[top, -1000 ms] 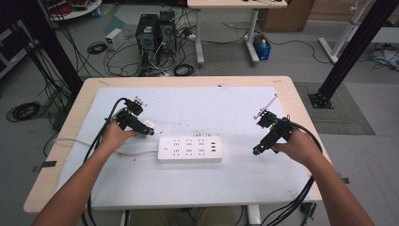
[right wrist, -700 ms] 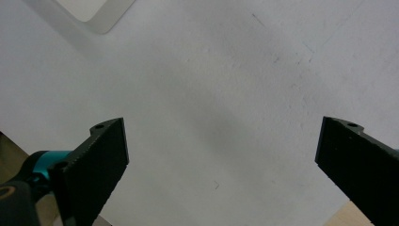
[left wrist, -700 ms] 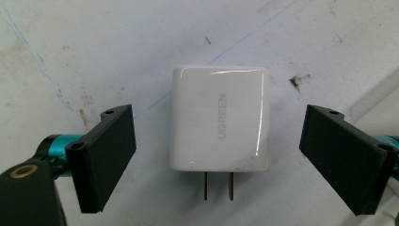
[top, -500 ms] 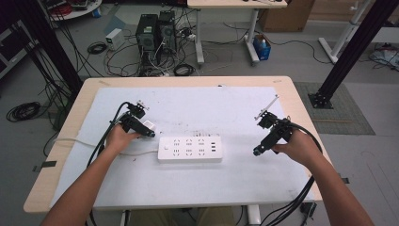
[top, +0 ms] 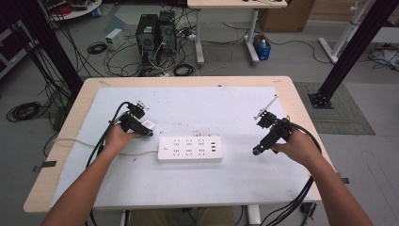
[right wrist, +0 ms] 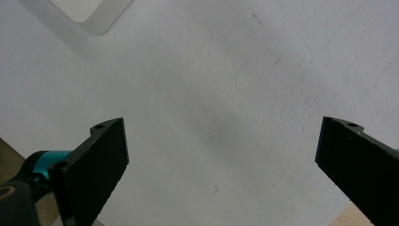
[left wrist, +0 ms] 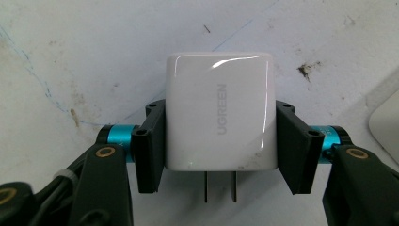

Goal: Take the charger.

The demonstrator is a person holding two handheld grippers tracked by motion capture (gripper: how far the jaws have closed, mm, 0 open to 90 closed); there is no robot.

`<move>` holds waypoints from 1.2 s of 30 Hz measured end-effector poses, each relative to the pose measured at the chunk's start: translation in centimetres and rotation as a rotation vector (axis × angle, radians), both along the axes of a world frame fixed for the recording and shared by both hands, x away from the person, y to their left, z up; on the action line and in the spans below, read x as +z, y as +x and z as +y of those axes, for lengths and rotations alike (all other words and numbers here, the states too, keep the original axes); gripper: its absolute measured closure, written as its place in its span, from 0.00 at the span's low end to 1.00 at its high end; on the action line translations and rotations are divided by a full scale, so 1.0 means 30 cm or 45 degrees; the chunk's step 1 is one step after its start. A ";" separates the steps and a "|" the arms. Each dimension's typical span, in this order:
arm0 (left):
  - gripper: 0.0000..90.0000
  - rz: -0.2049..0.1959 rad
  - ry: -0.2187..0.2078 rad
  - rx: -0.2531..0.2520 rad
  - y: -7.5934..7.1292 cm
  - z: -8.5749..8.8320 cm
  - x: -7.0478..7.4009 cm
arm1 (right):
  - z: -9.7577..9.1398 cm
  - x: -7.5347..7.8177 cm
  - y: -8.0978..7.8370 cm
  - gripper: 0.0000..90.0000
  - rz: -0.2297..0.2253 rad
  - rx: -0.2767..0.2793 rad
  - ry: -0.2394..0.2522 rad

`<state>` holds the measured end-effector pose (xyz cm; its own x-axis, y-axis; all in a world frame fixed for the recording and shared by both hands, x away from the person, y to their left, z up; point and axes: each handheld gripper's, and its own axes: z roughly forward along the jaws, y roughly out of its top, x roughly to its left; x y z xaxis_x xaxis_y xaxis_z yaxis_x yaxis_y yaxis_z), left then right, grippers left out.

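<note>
Left tongs (left wrist: 219,141) closed on the white charger (left wrist: 220,110), pads pressed flat against its two opposite sides; the jaws have just been closing onto it. The charger lies on the white mat (top: 211,106) of the tabletop (top: 301,101), at about 10 o'clock from the power strip (top: 190,149) in the high view, its two metal prongs (left wrist: 220,187) pointing back toward your hand.

Risks from here, as a judgement: the glossy casing may slide or twist between the pads as you lift, because the grip sits on the prong half of the body rather than its middle. With the prongs facing your wrist, you will need a large turn before they meet a socket; a hurried turn could tilt the charger and bend a prong against the strip face. The unheld strip may also skid under the push.

Right tongs (top: 259,149) stand wide open and empty, hovering over bare mat at 3 o'clock from the strip, well apart from it.
</note>
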<state>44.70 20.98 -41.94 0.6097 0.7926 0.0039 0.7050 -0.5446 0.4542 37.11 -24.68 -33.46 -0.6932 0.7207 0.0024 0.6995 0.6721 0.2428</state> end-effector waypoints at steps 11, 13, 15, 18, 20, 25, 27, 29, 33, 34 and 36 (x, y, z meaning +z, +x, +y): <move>0.47 -0.012 -0.059 -0.027 -0.011 0.015 0.028 | -0.007 0.002 -0.006 0.03 -0.030 -0.001 0.000; 0.47 -0.016 -0.063 -0.035 -0.014 0.019 0.038 | -0.007 0.001 -0.007 0.03 -0.032 -0.002 0.002; 0.47 -0.045 -0.090 -0.046 -0.029 0.031 0.068 | -0.009 0.004 -0.010 0.03 -0.043 -0.010 0.004; 0.47 -0.064 -0.101 -0.051 -0.042 0.040 0.089 | -0.010 0.005 -0.011 0.03 -0.051 -0.010 0.002; 0.47 -0.076 -0.105 -0.065 -0.060 0.046 0.111 | -0.007 0.006 -0.014 0.03 -0.061 -0.017 -0.005; 0.47 -0.099 -0.111 -0.102 -0.100 0.059 0.159 | -0.002 0.007 -0.020 0.03 -0.077 -0.014 -0.014; 0.47 -0.107 -0.111 -0.113 -0.117 0.061 0.175 | 0.000 0.010 -0.023 0.03 -0.082 -0.012 -0.011; 0.47 -0.118 -0.126 -0.128 -0.137 0.066 0.196 | 0.001 0.013 -0.027 0.03 -0.087 -0.015 -0.003; 0.47 -0.125 -0.143 -0.154 -0.169 0.066 0.231 | 0.000 0.017 -0.030 0.03 -0.093 -0.023 0.005; 0.47 -0.125 -0.143 -0.154 -0.169 0.066 0.231 | 0.000 0.017 -0.030 0.03 -0.093 -0.023 0.005; 0.47 -0.139 -0.144 -0.162 -0.186 0.062 0.248 | -0.001 0.019 -0.030 0.03 -0.102 -0.021 0.012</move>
